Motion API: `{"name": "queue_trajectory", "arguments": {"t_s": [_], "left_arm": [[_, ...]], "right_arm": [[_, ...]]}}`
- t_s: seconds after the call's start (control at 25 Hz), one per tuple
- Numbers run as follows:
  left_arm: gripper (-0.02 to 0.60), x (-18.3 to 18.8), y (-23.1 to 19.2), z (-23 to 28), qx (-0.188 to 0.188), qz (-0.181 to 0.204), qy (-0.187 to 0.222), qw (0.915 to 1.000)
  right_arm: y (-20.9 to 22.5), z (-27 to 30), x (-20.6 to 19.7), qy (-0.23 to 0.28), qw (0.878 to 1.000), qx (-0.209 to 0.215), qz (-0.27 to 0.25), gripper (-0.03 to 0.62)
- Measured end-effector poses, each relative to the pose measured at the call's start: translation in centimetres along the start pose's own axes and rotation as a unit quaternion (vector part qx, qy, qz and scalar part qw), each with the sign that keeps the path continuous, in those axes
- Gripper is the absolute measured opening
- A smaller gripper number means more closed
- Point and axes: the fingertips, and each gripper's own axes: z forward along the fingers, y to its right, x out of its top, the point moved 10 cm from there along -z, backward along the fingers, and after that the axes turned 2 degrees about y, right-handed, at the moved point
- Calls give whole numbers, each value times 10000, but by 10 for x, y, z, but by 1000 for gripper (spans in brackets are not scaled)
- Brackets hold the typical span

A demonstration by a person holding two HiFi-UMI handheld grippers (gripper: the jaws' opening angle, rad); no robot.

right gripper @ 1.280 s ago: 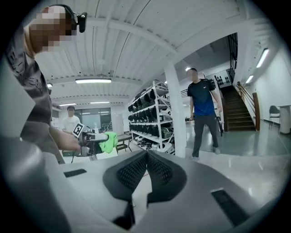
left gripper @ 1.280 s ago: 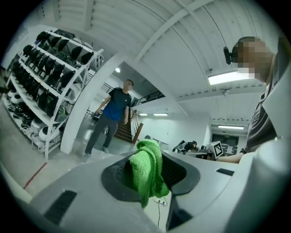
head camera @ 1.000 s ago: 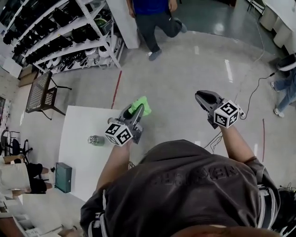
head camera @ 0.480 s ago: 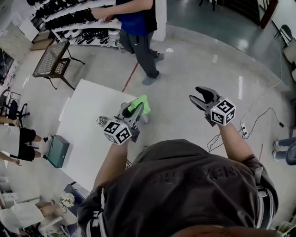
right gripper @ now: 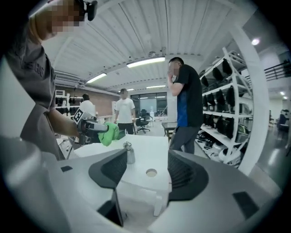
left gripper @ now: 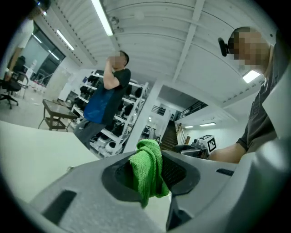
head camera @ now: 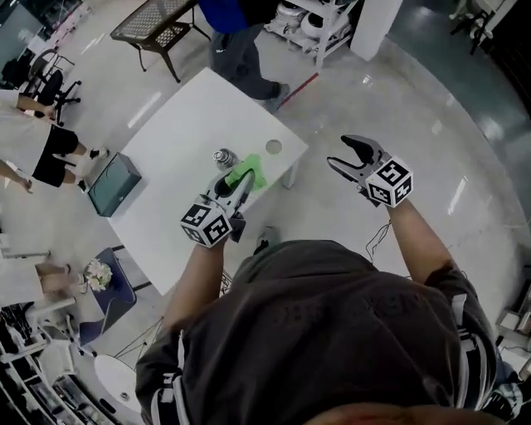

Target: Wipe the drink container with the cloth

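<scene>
A small silver drink container (head camera: 222, 158) stands upright on the white table (head camera: 178, 116); in the right gripper view the container (right gripper: 129, 152) appears past the jaws. My left gripper (head camera: 238, 182) is shut on a bright green cloth (head camera: 246, 177), held over the table just right of the container and apart from it. In the left gripper view the cloth (left gripper: 148, 169) hangs bunched between the pads. My right gripper (head camera: 341, 152) hangs over the floor beyond the table's right edge. Its jaws have just been opening and stand open with nothing between them.
A round mark (head camera: 274, 147) lies near the table's right corner. A person in a blue shirt (head camera: 236, 37) stands at the far side. A grey-green box (head camera: 114, 183) sits on the floor to the left, a mesh table (head camera: 158, 17) farther back, and shelves (right gripper: 227, 132) to the right.
Both grippers have swung towards the table. The cloth now sits close beside the container. The right jaws have gone from shut to spread. The left grip on the cloth is unchanged.
</scene>
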Motion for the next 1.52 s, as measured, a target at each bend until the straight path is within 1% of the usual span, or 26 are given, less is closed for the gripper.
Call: {"name": "queue_trajectory", "arguments": {"t_s": [0.2, 0.4, 0.56, 0.72, 0.84, 1.0, 1.12, 1.16, 1.4, 1.52], "left_arm": [[106, -11, -46, -41, 595, -145, -42, 9981], [106, -28, -93, -72, 1033, -310, -220, 9939], [104, -37, -133, -80, 1235, -400, -438, 9906], [106, -49, -166, -77, 1289, -663, -709, 9869], [106, -56, -183, -67, 1210, -851, -905, 9848], [106, -63, -204, -49, 1005, -1008, -1170, 9829], [106, -68, -211, -37, 873, -1090, -1344, 9810], [106, -69, -213, -34, 853, -1108, -1390, 9804], [103, -72, -224, -23, 806, -1039, -1667, 9772], [100, -76, -231, -17, 888, -935, -1932, 9726]], "right_arm": [[-15, 96, -5, -307, 9961, 794, -242, 292], [-41, 187, -19, -722, 9847, 1495, -529, 311], [-58, 248, -30, -1036, 9733, 1918, -724, 326], [-77, 292, -44, -1280, 9620, 2262, -832, 347], [-85, 313, -57, -1406, 9568, 2393, -867, 364], [-91, 338, -68, -1440, 9553, 2411, -925, 362], [-94, 344, -73, -1382, 9574, 2353, -944, 303], [-93, 344, -74, -1346, 9583, 2343, -935, 302], [-90, 344, -76, -1274, 9592, 2379, -843, 296], [-90, 343, -76, -1251, 9585, 2409, -876, 296]]}}
